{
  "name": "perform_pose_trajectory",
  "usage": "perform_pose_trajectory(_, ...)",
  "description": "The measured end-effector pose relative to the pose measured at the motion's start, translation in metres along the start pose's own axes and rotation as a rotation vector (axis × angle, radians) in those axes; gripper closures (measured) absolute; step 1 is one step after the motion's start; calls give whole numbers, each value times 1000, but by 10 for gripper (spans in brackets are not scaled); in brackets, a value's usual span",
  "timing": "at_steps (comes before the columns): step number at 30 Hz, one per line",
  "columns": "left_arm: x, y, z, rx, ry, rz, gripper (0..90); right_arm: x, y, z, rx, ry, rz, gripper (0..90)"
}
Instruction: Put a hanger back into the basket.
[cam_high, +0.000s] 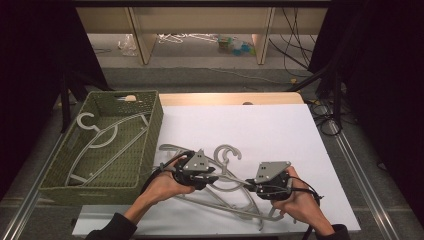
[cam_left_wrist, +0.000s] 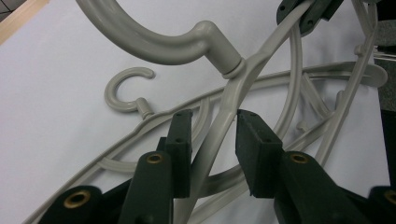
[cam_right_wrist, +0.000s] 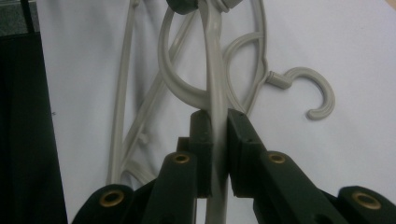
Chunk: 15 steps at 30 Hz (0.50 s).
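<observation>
My right fingers (cam_right_wrist: 212, 126) clench one arm of the grey hanger (cam_high: 235, 187) lifted over the white desk (cam_high: 280, 130), while my left fingers (cam_left_wrist: 212, 128) straddle its other arm, not pressing it.

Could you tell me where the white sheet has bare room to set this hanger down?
The white sheet is free on its far half, between the green basket and the right edge. The near middle is crowded with grey hangers and both hand-held grippers.
</observation>
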<state>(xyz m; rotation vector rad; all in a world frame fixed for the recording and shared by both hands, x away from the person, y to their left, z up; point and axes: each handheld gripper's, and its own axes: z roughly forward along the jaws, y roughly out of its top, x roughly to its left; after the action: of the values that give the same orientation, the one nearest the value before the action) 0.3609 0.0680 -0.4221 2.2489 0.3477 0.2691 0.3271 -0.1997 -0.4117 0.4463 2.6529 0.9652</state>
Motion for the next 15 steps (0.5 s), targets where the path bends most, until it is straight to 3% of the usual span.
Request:
perform_pose_trajectory(2, 1, 0, 0, 7, -2, 15, 678, 0, 0, 0, 0, -2, 3, 823)
perform_pose_trajectory(5, 3, 0, 1, -7, -17, -6, 680, 0, 0, -1, 1, -2, 1, 822)
perform_pose_trajectory(9, 3, 1, 2, -1, -15, 19, 687, 0, 0, -2, 3, 1, 2, 822)
perform_pose_trajectory(14, 4, 1, 6, -2, -35, -5, 680, 0, 0, -1, 2, -1, 2, 822)
perform_pose_trajectory(15, 5, 1, 5, 3, -37, 8, 690, 0, 0, -2, 2, -2, 0, 822)
